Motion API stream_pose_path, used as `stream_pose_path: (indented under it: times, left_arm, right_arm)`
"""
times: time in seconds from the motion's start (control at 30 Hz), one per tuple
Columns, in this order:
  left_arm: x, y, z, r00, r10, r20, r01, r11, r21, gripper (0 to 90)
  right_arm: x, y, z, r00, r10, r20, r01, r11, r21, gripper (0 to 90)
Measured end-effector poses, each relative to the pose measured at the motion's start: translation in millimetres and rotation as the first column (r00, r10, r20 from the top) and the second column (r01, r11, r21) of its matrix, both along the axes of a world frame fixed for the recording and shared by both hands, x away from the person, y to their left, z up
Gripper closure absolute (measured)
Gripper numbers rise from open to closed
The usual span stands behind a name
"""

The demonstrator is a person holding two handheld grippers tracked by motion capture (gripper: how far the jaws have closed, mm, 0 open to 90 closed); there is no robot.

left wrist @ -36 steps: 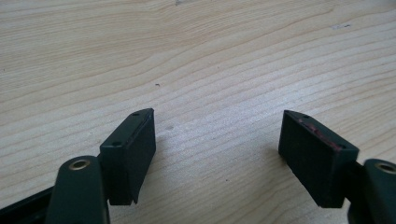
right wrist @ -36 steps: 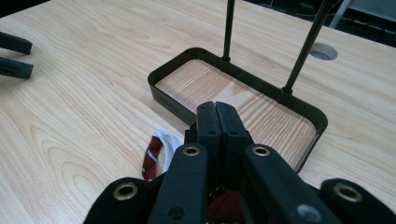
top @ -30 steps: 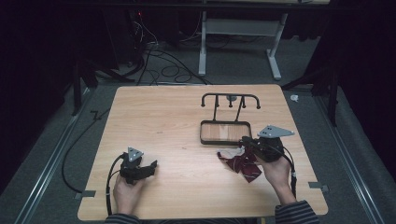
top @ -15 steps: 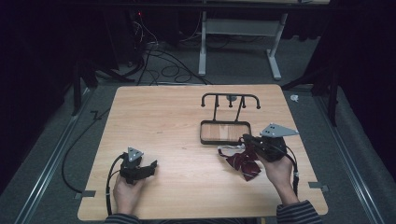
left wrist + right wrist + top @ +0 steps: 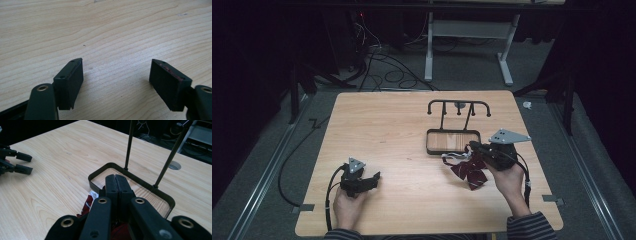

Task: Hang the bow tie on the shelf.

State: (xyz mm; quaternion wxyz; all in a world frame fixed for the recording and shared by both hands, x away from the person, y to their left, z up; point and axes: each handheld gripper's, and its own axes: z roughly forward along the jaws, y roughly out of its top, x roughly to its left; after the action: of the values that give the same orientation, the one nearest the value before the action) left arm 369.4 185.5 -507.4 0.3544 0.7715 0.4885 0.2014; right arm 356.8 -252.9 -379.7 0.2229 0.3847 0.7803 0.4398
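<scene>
high view first: the wooden table (image 5: pixel 402 130) carries everything, and your landmark is the black stand (image 5: pixel 454 135), an oval wire base with a hooked rail on two posts, sitting right of the table's middle. everything below is placed from that stand.

the dark red cloth (image 5: pixel 469 169), which looks like a small bow or tie with a pale strap, lies on the table just in front of the stand's base, toward you and slightly to its right. its spread runs roughly along the front edge of the base.

your right gripper (image 5: pixel 484 151) sits directly over that cloth, touching the near right corner of the stand's base. in the right gripper view its jaws are pressed together, with the cloth (image 5: pixel 86 205) bunched under and behind them; you look to have a fold pinched, though the contact itself is hidden. those jaws point at the stand's base (image 5: pixel 100 171), with the two posts rising just beyond, so the way to the rail is forward and up from your fingers.

your left gripper (image 5: pixel 364 181) rests on the table well to the left of the stand and nearer you, far from the cloth. in the left gripper view its jaws stand wide apart over bare wood, holding nothing.

the right hand (image 5: pixel 507 177) is plainly the nearer one.
</scene>
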Motion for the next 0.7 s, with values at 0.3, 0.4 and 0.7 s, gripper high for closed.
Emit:
stream_pose_path:
  times: [0.3, 0.4, 0.7]
  left_arm:
    - [0.0, -0.1, -0.1, 1.0000, 0.000, 0.000, 0.000, 1.0000, 0.000, 27.9]
    - [0.0, -0.1, -0.1, 1.0000, 0.001, 0.001, -0.001, 1.0000, 0.001, 27.9]
    - [0.0, 0.0, 0.0, 1.0000, 0.000, 0.000, 0.000, 1.0000, 0.000, 27.9]
  right_arm:
    - [0.9, -1.7, 4.5, 0.9999, 0.000, 0.012, 0.000, 0.9999, 0.014, 90.0]
    - [1.5, -1.8, 8.6, 0.9998, 0.002, 0.020, -0.002, 0.9999, 0.016, 90.0]
    - [5.1, -2.8, 20.3, 0.9993, 0.005, 0.036, -0.005, 0.9999, 0.016, 90.0]
